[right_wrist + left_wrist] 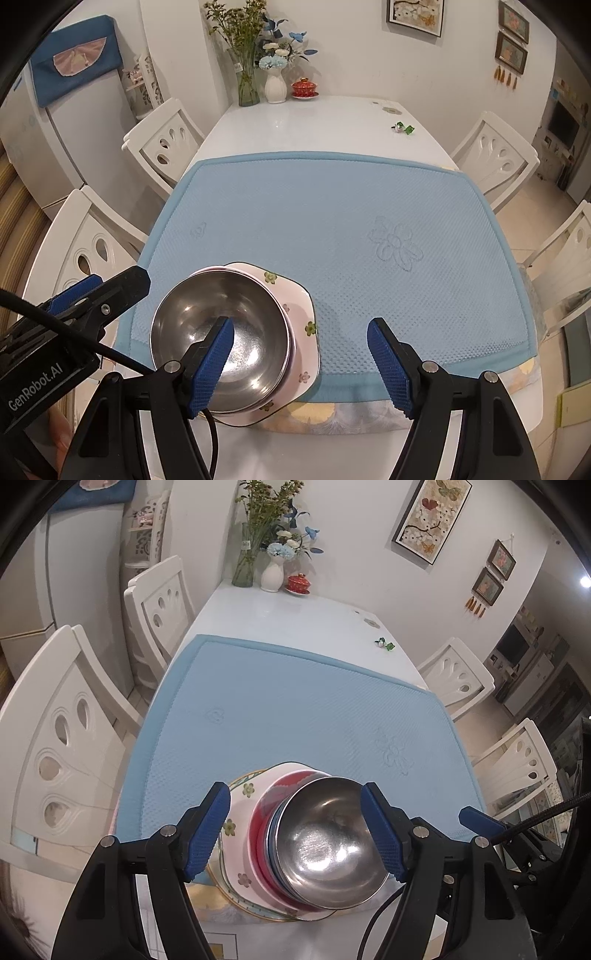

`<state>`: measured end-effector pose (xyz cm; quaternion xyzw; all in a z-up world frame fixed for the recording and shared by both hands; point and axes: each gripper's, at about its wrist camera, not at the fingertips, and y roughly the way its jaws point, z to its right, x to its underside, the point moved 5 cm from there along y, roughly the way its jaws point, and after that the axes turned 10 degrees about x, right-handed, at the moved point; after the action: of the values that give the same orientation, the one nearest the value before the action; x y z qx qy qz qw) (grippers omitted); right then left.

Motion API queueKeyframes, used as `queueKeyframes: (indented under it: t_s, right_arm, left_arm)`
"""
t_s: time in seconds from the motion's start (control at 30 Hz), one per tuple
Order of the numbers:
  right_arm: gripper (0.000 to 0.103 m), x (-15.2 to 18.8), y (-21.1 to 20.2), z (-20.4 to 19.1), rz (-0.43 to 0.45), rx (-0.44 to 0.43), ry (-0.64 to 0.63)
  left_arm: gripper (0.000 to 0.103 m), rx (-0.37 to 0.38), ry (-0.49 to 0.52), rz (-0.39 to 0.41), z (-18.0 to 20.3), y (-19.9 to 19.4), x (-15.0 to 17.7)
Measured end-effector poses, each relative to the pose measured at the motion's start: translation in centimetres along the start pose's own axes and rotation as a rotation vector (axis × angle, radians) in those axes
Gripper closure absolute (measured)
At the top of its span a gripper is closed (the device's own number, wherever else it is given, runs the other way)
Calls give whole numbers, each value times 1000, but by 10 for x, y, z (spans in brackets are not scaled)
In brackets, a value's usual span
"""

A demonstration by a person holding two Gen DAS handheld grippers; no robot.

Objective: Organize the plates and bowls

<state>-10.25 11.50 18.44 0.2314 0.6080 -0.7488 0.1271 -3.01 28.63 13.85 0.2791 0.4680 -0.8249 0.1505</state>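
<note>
Bowls point(328, 845) stacked on plate point(236, 827) lay between open left fingers point(208, 830); open right fingers point(388, 365) stood beside them, empty.

We see a shiny silver steel bowl point(328, 843) nested in a red bowl point(264, 834), over a white plate point(304, 317) sprigged with small green and pink flowers. They sit at the near edge of a light blue mat point(332, 221) with a dimpled weave and embossed flower. Our grippers' fingers point(207, 834) are dark blue on black.
</note>
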Motion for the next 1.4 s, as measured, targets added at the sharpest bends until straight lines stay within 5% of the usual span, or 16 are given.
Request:
queueKeyframes:
  t_s: [0.47,1.4]
  right_arm:
    - [30,0,1,-2,-6,-11,1]
    - [30,1,-2,-1,-1,4,3]
  left_arm:
    - [32,-14,8,1,0,0,0]
    - [32,-206,118,126,13,-23,-14]
